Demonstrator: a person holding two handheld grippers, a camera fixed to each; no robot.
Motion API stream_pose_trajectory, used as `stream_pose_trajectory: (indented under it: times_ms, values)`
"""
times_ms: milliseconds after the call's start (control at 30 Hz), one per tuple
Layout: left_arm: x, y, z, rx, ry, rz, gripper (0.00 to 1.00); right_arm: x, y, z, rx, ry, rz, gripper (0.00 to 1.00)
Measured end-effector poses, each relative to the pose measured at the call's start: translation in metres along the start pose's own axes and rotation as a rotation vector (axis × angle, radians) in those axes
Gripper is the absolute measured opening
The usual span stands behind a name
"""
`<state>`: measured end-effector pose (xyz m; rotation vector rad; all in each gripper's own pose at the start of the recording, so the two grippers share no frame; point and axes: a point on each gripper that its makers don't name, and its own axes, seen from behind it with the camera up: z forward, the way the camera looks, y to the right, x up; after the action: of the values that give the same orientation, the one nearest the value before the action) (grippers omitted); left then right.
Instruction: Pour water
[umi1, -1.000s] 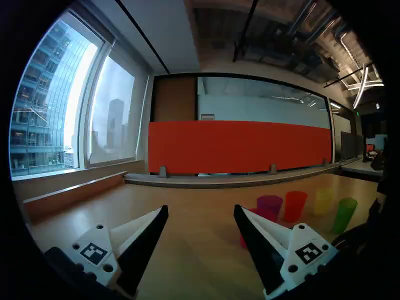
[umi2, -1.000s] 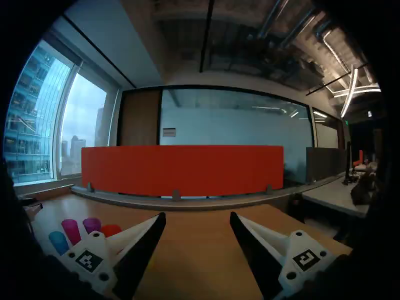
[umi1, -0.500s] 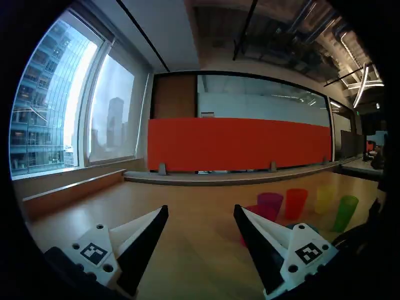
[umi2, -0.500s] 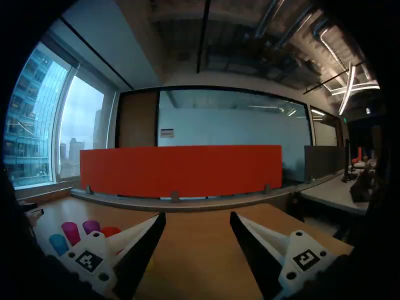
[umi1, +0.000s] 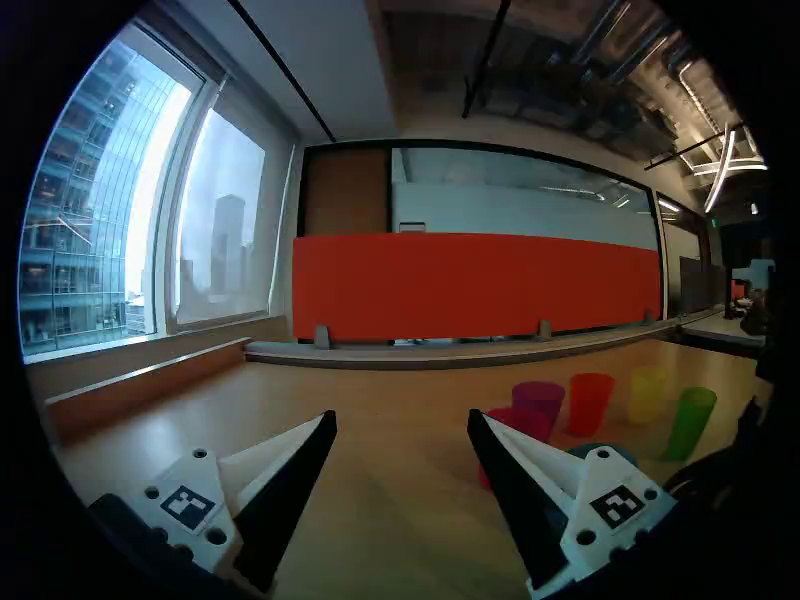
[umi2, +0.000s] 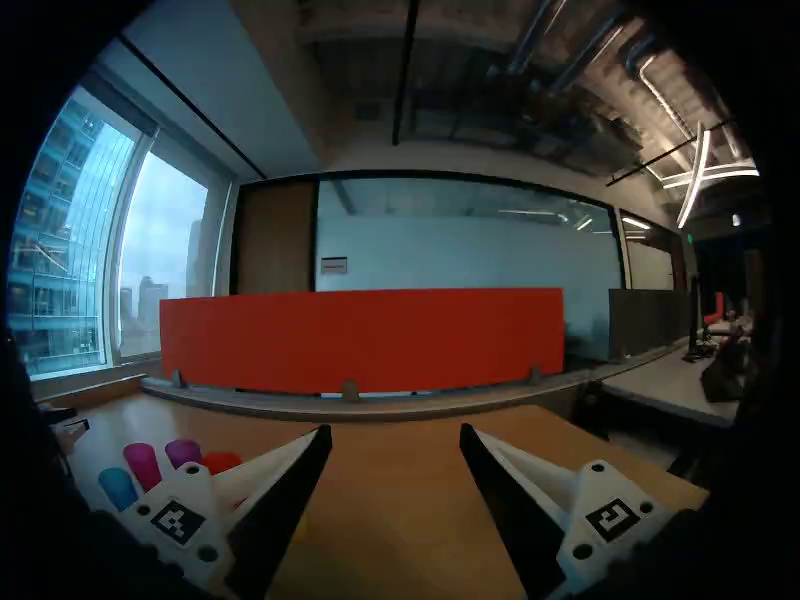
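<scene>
While the left gripper (umi1: 400, 420) hangs above the light wooden tabletop (umi1: 400, 500), its two white-and-black fingers (umi1: 290, 470) stand wide apart with nothing between them. In the left gripper view, a cluster of translucent plastic cups stands on the tabletop at about 4 o'clock. A purple cup (umi1: 541, 398), a red-orange cup (umi1: 590, 402), a yellow cup (umi1: 648, 393) and a green cup (umi1: 692, 422) form a loose row, and a pink cup (umi1: 505, 420) is partly hidden behind the right-hand finger. Whether any of them holds water cannot be told. The right gripper (umi2: 393, 432) likewise has its fingers spread wide and empty over the tabletop. In the right gripper view, at about 8 o'clock, a blue cup (umi2: 118, 487) stands with the pink, purple and red-orange cups just beside the left-hand finger. A long orange-red partition panel (umi1: 480, 285) stands along the far edge at 12 o'clock, with tall windows (umi1: 100, 230) at 9 o'clock.
</scene>
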<state>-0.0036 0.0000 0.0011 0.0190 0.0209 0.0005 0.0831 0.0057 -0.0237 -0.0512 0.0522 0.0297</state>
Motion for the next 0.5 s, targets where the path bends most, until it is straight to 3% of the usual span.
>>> stream_pose_trajectory:
  times_ms: [500]
  values:
    - [0.001,0.000,0.000,0.001,-0.001,0.001,0.98,-0.004,-0.009,-0.005,0.032,0.031,-0.030,0.99]
